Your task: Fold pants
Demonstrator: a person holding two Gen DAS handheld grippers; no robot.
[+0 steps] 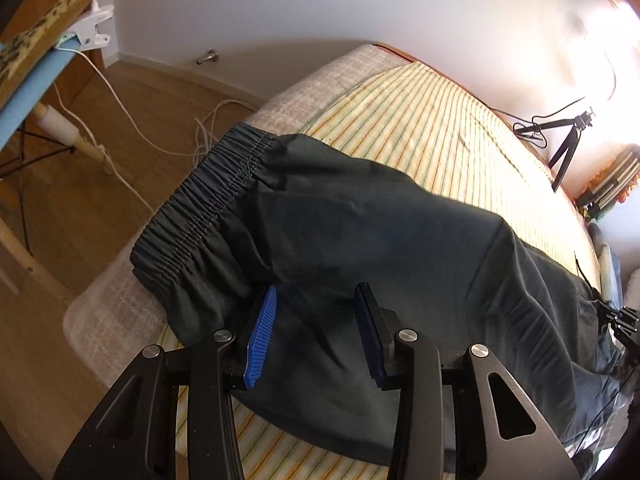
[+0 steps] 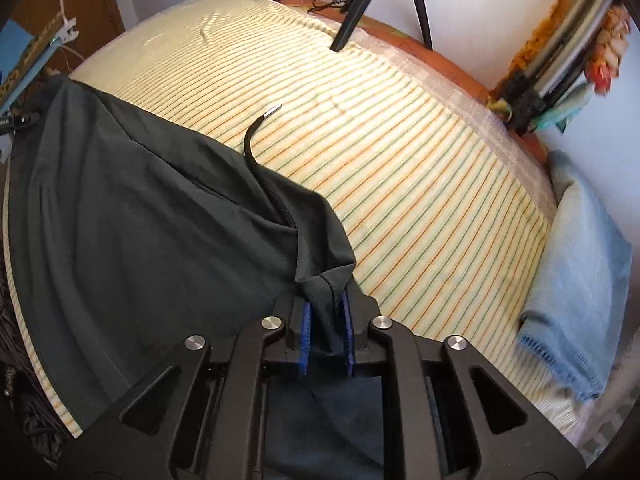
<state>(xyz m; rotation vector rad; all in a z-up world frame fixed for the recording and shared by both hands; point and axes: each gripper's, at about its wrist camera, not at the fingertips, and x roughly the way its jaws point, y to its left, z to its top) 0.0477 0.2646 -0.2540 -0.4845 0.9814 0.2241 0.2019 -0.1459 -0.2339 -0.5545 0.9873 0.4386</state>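
Evidently the dark pants (image 1: 360,232) lie spread across the striped bed (image 1: 420,120), ready for a fold. Near their elastic waistband (image 1: 200,208), the left gripper (image 1: 316,332) hovers with fingers apart, holding nothing. Away from the waistband, the right gripper (image 2: 326,332) pinches a cloth corner to lift it.

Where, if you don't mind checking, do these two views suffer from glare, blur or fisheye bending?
Left wrist view: blown-out glare at the upper right wall, washing out detail above the tripod; the striped sheet bows strongly. Right wrist view: evenly lit, but the far-right shelf clutter is smeared, and the sheet's stripes curve around the dark pants.
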